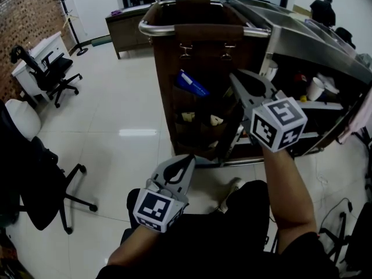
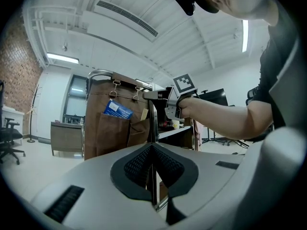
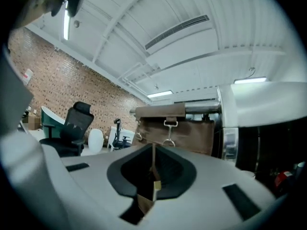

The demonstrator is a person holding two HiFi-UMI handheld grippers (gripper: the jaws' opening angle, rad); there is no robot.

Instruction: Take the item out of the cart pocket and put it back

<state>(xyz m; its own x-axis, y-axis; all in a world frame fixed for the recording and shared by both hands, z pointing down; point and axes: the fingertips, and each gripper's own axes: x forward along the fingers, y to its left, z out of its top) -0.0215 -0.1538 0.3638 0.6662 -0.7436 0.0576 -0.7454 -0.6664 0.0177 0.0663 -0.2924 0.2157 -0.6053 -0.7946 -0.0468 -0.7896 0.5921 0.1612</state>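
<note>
An office: swivel chairs [image 1: 51, 74], white desk [image 1: 36, 56].

Black office chair [image 1: 51, 73] near brick wall [image 1: 24, 22]

Grey left gripper [image 1: 189, 158], right gripper [image 1: 233, 75]; black ribbed fingers [image 2: 139, 164]; black-and-white marker cubes [image 1: 279, 122]; dark short sleeves [image 2: 276, 75].

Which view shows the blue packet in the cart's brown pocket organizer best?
The left gripper view: the blue packet faces the camera, well lit, its white patch showing. The head view shows it from above, darker and foreshortened. The right gripper view shows only the top of the organizer, not the packet.
</note>
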